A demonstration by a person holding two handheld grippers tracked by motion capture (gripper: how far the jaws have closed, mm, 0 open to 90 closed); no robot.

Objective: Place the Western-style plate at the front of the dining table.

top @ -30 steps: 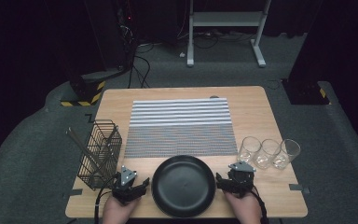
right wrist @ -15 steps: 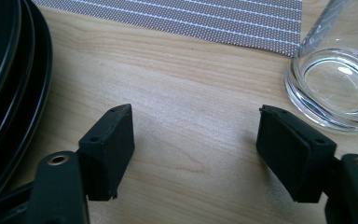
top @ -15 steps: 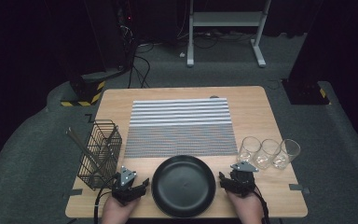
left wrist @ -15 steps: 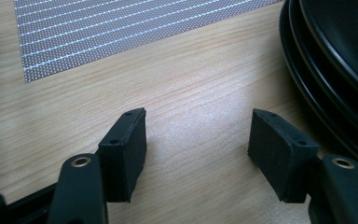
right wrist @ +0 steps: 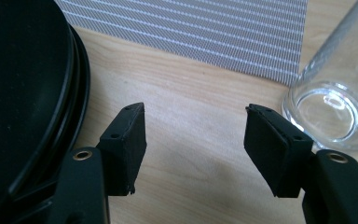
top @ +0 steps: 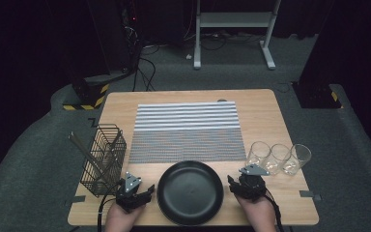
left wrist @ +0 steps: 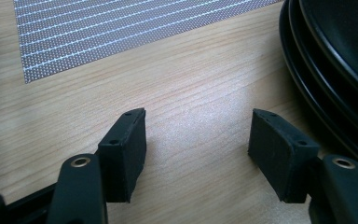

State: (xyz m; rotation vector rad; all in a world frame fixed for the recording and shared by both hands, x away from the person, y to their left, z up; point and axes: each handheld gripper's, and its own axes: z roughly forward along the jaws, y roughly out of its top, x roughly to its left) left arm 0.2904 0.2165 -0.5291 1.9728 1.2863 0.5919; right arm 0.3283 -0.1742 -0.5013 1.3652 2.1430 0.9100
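A stack of black plates [top: 190, 192] sits at the table's front middle; its rims show in the left gripper view [left wrist: 335, 70] and the right gripper view [right wrist: 23, 88]. My left gripper [top: 142, 191] rests just left of the stack, open, with bare wood between its jaws [left wrist: 196, 140]. On the stack's other side my right gripper [top: 232, 183] is open too, nothing between its jaws [right wrist: 195, 135]. Three clear glasses [top: 279, 157] stand in a row at the right; the nearest glass [right wrist: 328, 102] is beside the right jaw.
A striped grey placemat [top: 188, 131] covers the table's middle. A black wire basket [top: 104, 159] holding long sticks stands at the front left. The wooden table [top: 265, 111] ends close behind both hands. Beyond it are dark floor, cables and a white stand [top: 232, 21].
The right gripper has shifted slightly toward the front edge. The left gripper, plates and glasses stay where they were.
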